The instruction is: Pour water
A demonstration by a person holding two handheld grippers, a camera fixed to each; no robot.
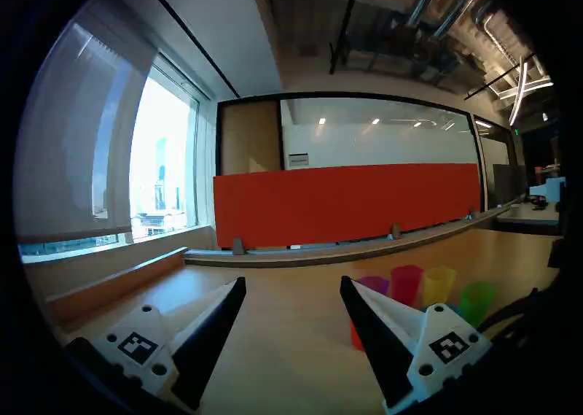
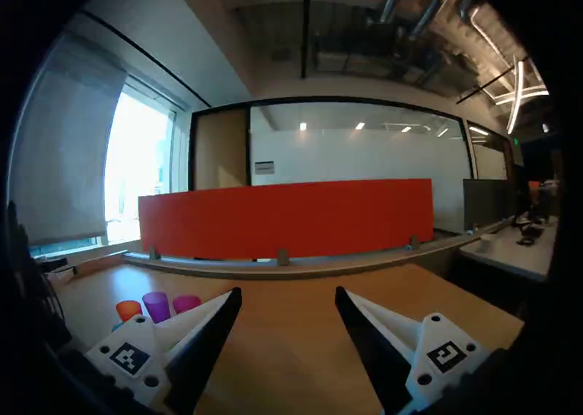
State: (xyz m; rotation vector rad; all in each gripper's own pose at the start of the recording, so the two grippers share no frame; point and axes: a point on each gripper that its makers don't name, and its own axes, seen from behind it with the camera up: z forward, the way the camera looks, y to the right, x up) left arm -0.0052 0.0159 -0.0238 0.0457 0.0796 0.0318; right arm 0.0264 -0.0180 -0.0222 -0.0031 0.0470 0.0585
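The left gripper (image 1: 291, 302) is held level and low over the wooden table (image 1: 291, 357), its two fingers spread wide with nothing between them. Just past its right finger stand the cups, upright and close together. A red cup (image 1: 355, 336) is half hidden by the fingertip. Beyond it are a purple cup (image 1: 375, 284), a pink cup (image 1: 406, 284) and a yellow cup (image 1: 439, 284), with a green cup (image 1: 477, 300) farthest to the right.

The right gripper (image 2: 288, 305) is also level and low over the table, wide open and empty. In the right gripper view three of the cups sit off its left finger, their lower parts behind that finger.

Ahead of both grippers, a red divider panel (image 1: 346, 203) runs along the table's far edge. The left gripper view takes in a bright window (image 1: 160, 174) off to its left. The right gripper view takes in a neighbouring desk (image 2: 510, 254) with a dark monitor (image 2: 487, 203) off to its right.
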